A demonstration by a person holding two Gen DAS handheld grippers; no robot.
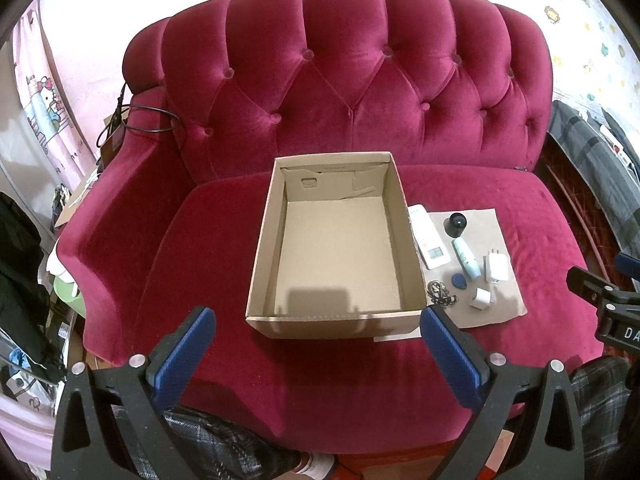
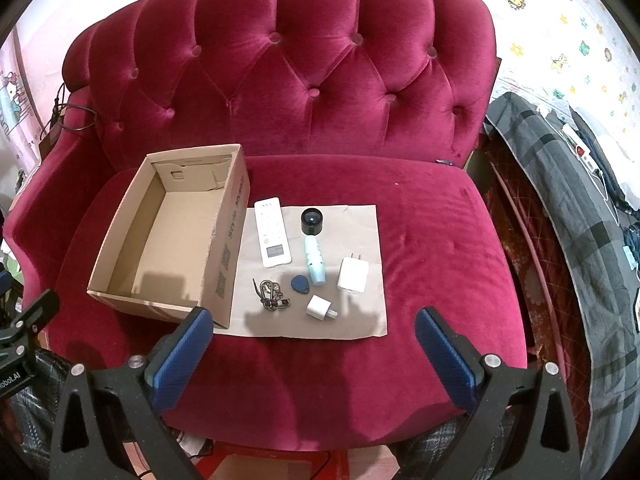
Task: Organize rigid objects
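Nothing has gone into the cardboard box [image 2: 176, 236] yet; it sits empty on the left half of the sofa seat [image 2: 432, 240]. Just right of it, a paper sheet [image 2: 360, 224] carries the remote [image 2: 273, 232], black cap [image 2: 311, 220], pale blue tube [image 2: 314, 261], white charger [image 2: 353, 275], small plug [image 2: 321, 306], blue fob [image 2: 300, 283] and keys [image 2: 271, 295]. The right gripper [image 2: 314, 332] and left gripper [image 1: 318, 330] both hover at the seat's front edge, jaws spread wide, holding nothing. The first pick seems due: I'd say the right gripper drops onto the small plug nearest the sheet's front edge.
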